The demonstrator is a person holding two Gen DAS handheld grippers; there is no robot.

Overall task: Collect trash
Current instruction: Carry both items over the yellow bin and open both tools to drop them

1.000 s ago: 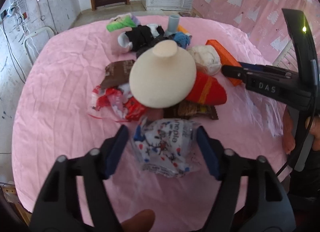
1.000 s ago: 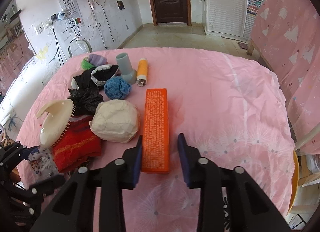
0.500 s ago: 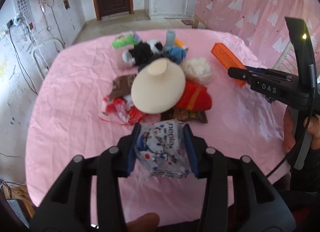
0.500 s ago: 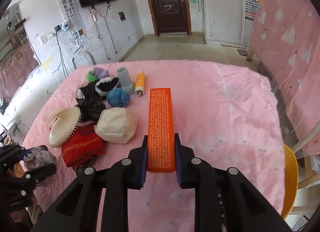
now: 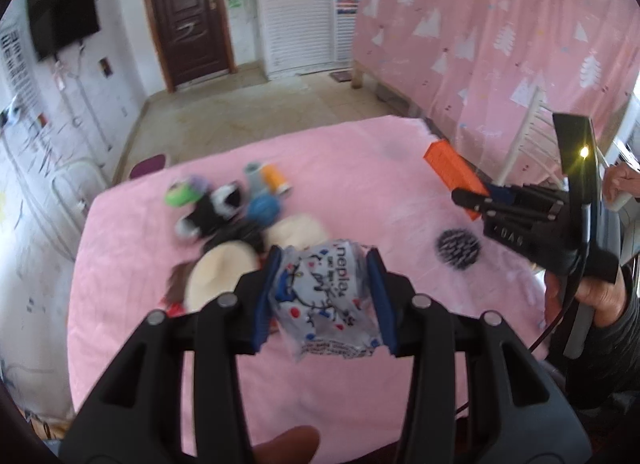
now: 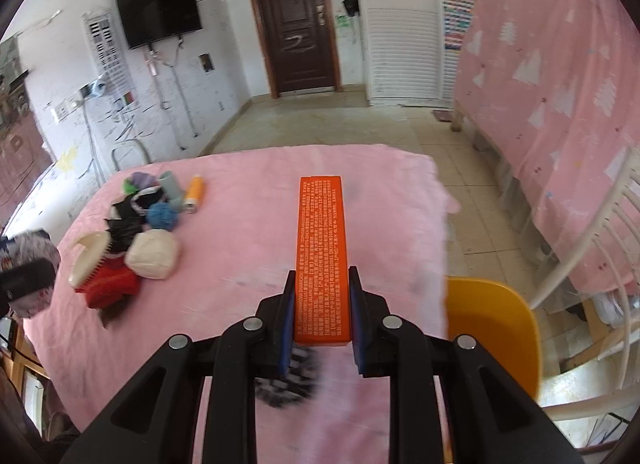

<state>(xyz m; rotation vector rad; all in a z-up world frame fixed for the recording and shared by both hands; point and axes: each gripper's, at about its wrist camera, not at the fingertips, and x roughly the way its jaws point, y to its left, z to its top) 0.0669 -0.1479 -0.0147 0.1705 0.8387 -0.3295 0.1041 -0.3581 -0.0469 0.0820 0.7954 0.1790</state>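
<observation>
Grip firm: left gripper [image 5: 326, 304] pinches crinkly white printed wrapper [image 5: 325, 300], right gripper [image 6: 320, 318] clamps long orange box [image 6: 322, 260]; carry both level.

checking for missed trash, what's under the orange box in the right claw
The orange box is lifted clear of the pink tablecloth. Below its near end lies a round black-and-white item, blurred and partly hidden by the right claw; what it is cannot be told.

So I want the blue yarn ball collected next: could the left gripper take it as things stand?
Probably not yet: the left gripper is shut on the printed wrapper, so its jaws are full, though the blue yarn ball lies uncovered.
</observation>
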